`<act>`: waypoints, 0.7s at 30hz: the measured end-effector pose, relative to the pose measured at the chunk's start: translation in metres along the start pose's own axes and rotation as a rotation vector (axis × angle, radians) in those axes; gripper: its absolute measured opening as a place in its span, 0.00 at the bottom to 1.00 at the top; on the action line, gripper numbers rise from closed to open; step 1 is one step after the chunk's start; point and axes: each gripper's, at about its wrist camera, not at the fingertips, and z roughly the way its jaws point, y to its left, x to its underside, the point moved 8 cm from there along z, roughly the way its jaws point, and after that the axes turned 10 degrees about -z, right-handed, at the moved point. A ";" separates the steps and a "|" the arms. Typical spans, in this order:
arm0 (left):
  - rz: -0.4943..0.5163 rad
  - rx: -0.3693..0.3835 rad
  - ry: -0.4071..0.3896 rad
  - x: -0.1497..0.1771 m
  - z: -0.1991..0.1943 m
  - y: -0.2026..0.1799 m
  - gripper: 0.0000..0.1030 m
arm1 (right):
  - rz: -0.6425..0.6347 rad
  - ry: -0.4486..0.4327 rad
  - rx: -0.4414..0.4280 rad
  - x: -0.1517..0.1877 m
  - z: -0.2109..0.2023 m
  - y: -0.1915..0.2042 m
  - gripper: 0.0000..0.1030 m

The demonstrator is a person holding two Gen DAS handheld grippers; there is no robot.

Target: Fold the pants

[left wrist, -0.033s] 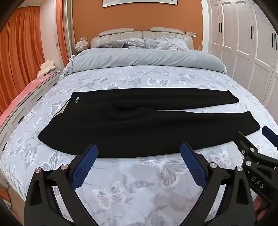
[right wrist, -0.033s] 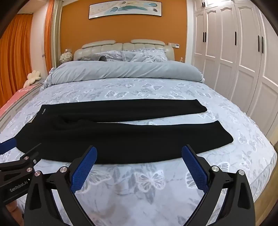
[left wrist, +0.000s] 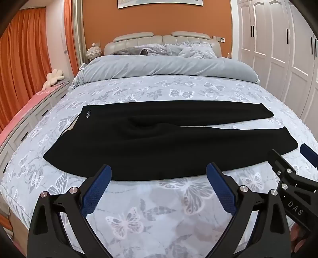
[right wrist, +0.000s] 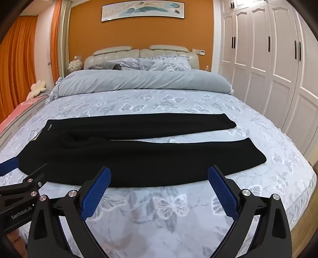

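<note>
At the far left, orange curtains (left wrist: 21, 65) are hung beside a low cabinet (left wrist: 23, 127) on which a flower-shaped cushion (left wrist: 53, 78) is set. Next, the bed (left wrist: 159, 208) is covered by a butterfly-print sheet, with a grey duvet (left wrist: 165, 68) rolled across its head end and pillows (left wrist: 178, 49) piled against the padded headboard (left wrist: 159, 38). Across the middle of the bed, black pants (left wrist: 151, 142) are laid flat and unfolded: the waistband is placed to the left, and both legs are stretched to the right, slightly parted, the far leg ending short of the near one. In front of the pants' near edge, the left gripper (left wrist: 157, 188) is held above the sheet, jaws spread wide, nothing between the blue pads. Just to its right, the right gripper (right wrist: 159, 190) is held likewise, released and empty, level with the near leg. On the wall above, a framed picture (right wrist: 142, 10) is hung. At the far right, white wardrobe doors (right wrist: 268, 59) are lined up.
</note>
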 end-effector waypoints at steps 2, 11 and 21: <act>-0.001 -0.006 0.005 0.000 0.003 0.000 0.91 | 0.002 0.002 -0.001 0.000 0.001 0.003 0.94; 0.014 0.004 -0.012 -0.001 0.002 -0.009 0.91 | 0.020 -0.019 -0.004 -0.001 -0.002 -0.001 0.94; 0.007 -0.004 -0.018 -0.001 0.002 -0.014 0.91 | 0.019 -0.013 -0.002 0.000 -0.003 0.000 0.94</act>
